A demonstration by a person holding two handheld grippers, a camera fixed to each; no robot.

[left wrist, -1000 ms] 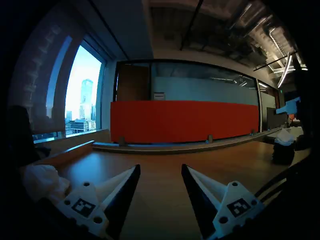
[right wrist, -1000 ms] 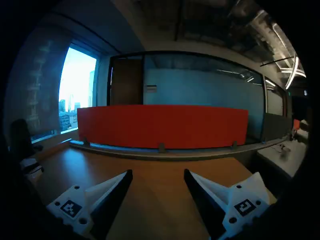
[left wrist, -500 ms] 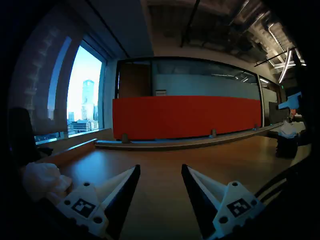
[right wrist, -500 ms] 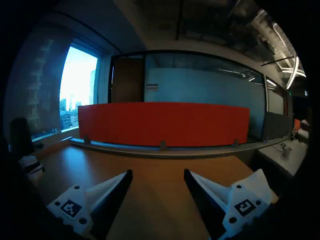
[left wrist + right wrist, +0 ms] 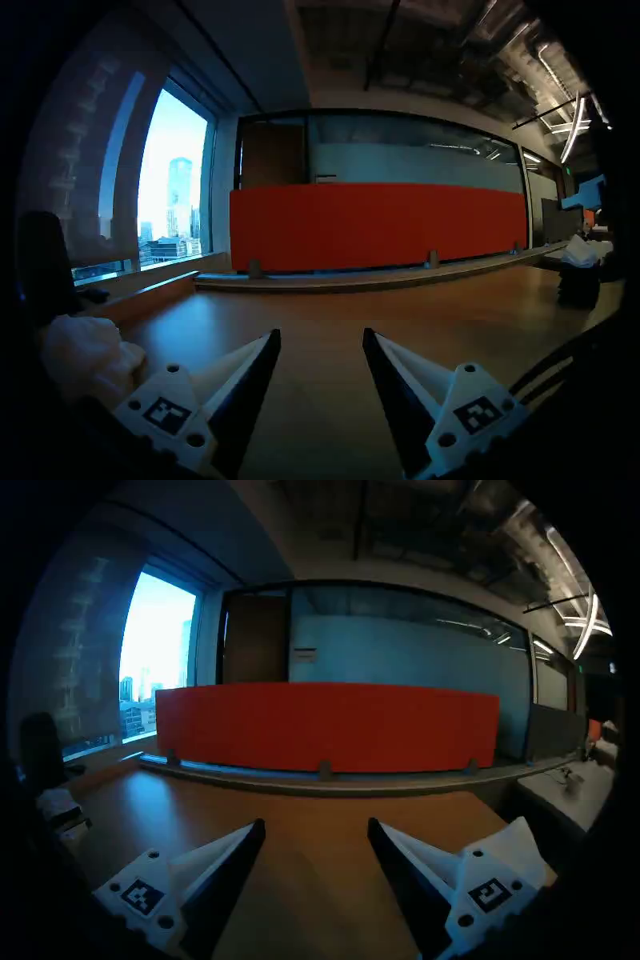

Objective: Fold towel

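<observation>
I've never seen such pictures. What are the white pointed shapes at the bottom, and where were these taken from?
No robot here: a person holds a two-finger gripper in each hand, and a wide-angle camera rides on each, looking forward along it. The white pointed shapes are its fingers. One picture comes from the left gripper, the other from the right gripper; both are open and hold nothing. Beneath them is a wooden table, with a red divider panel at its far edge. A crumpled white cloth, probably the towel to fold, lies to the left gripper's left.
</observation>
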